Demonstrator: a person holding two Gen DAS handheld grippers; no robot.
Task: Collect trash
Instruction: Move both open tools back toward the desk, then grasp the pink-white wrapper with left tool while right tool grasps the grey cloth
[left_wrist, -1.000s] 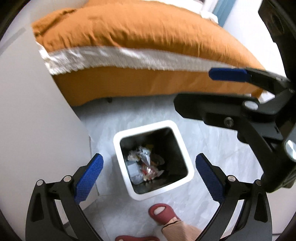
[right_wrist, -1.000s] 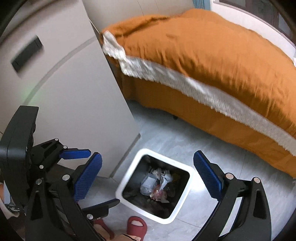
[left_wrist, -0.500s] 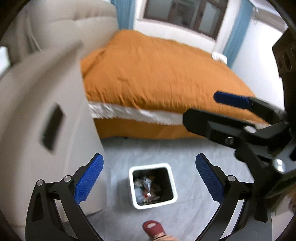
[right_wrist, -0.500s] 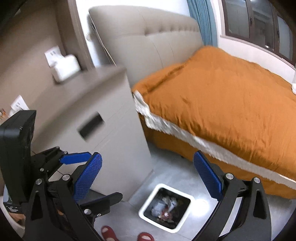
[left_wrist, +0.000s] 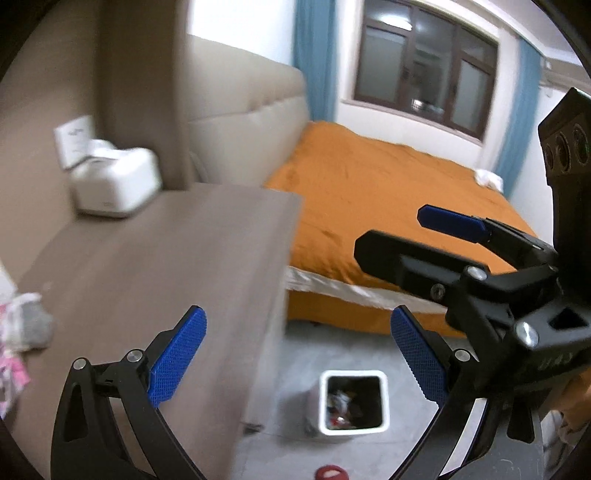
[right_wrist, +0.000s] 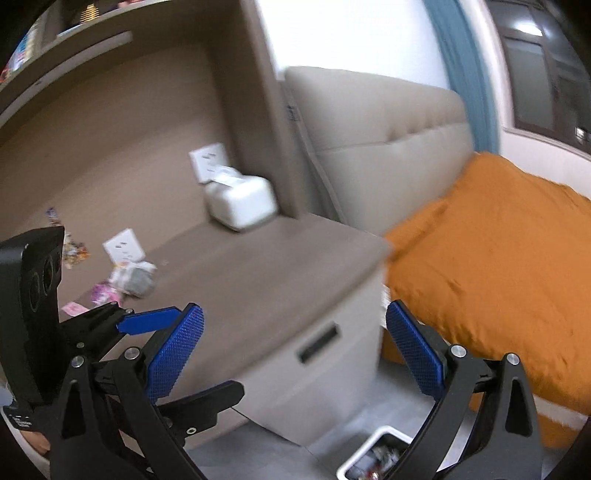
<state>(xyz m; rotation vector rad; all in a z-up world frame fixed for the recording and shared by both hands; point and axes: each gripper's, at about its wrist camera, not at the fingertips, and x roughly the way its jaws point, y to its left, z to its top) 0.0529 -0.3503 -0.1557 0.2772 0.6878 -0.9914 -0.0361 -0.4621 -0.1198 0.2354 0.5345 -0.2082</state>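
A white square bin (left_wrist: 354, 404) with wrappers inside stands on the grey floor beside the nightstand; its rim also shows in the right wrist view (right_wrist: 373, 448). Crumpled wrappers and paper (right_wrist: 129, 280) lie on the nightstand top at its left, also at the left edge of the left wrist view (left_wrist: 22, 332). My left gripper (left_wrist: 299, 354) is open and empty, held high above the nightstand edge and bin. My right gripper (right_wrist: 295, 350) is open and empty, above the nightstand front.
A brown-topped nightstand (right_wrist: 266, 273) with a drawer stands by a bed with an orange cover (left_wrist: 388, 206). A white tissue box (right_wrist: 240, 206) sits at the back of the nightstand. A red slipper (left_wrist: 330, 472) is on the floor by the bin.
Both grippers have risen and tilted up from over the bin. The bin has shrunk to the bottom of the views, and the nightstand top with trash has come into view.
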